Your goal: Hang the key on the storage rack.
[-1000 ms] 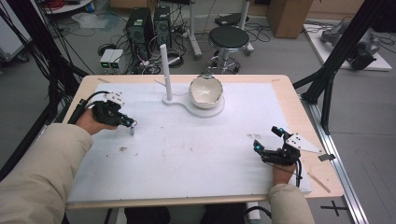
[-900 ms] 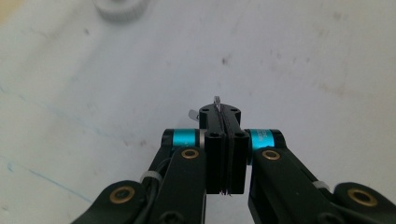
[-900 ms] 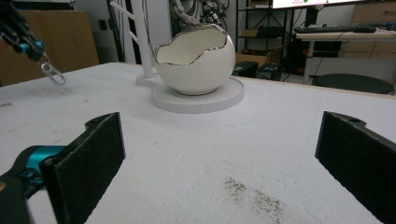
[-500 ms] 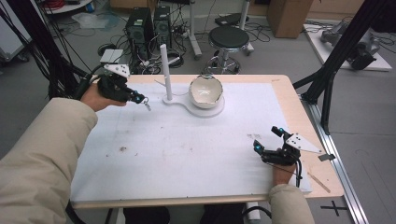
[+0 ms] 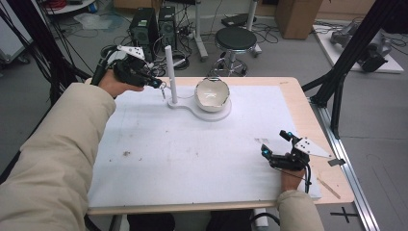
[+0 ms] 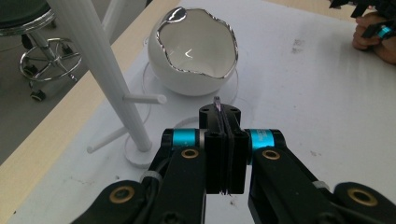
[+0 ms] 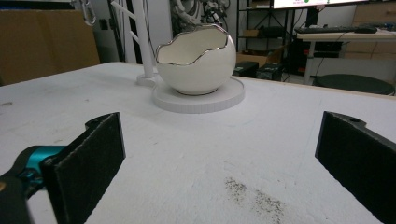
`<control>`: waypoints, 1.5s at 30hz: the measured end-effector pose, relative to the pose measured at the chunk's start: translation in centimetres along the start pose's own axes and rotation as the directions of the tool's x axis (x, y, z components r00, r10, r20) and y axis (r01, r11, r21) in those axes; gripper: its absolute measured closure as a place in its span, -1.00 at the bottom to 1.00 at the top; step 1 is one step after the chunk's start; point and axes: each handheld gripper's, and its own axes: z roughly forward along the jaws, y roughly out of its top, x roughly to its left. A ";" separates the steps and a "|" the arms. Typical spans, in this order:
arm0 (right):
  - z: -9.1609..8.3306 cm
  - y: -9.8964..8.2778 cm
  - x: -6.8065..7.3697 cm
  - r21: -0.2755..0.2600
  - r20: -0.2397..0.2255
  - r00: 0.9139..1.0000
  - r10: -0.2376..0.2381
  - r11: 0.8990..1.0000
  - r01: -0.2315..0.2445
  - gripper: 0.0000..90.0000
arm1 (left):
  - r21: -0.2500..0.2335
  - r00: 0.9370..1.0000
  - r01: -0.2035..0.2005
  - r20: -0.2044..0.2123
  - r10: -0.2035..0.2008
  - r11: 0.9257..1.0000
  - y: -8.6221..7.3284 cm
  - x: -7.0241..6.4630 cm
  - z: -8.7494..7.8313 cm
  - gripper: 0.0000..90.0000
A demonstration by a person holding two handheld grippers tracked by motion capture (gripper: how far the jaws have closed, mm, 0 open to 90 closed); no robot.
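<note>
Looking down from the high view, a white mat (image 5: 192, 154) covers a wooden table (image 5: 308, 110). At its far side stands a white stand (image 5: 169, 72) with an upright post, joined to a round base that carries an egg-shaped bowl (image 5: 211, 94) with a jagged silver rim. The left gripper (image 5: 161, 85) is raised just beside the post, at its left, with something small and thin hanging at its tip. The right gripper (image 5: 274, 144) rests low near the mat's right front corner, well apart from the bowl. From the left gripper view, the left gripper's (image 6: 223, 126) jaws are pressed together on a small thin metal piece (image 6: 217, 102) that pokes out above them; what it is cannot be told. The post (image 6: 100, 70) with its short side pegs stands just to the left, and the bowl (image 6: 196, 51) sits beyond. From the right gripper view, the right gripper's (image 7: 219, 154) jaws stand wide apart over bare mat (image 7: 210, 163), holding nothing. Farther off, the bowl (image 7: 196, 63) sits on its round base, the post (image 7: 142, 37) behind it.
</note>
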 end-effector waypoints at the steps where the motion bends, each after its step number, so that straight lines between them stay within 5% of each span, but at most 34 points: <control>1: 0.0 0.0 0.0 0.000 0.000 1.000 0.000 1.000 0.000 -0.99 | 0.001 1.000 0.001 -0.005 -0.001 1.000 0.1 0.1 0.1 0.97; 16: 0.0 0.0 -0.1 -0.003 -0.002 1.000 -0.001 1.000 0.001 -0.99 | -0.040 0.998 0.068 0.016 -0.068 0.997 -0.4 2.1 2.0 0.97; 45: 0.0 0.0 0.0 0.004 -0.002 1.000 0.004 1.000 -0.004 -0.99 | -0.073 0.995 0.096 -0.008 -0.097 0.993 -1.6 4.2 3.4 0.97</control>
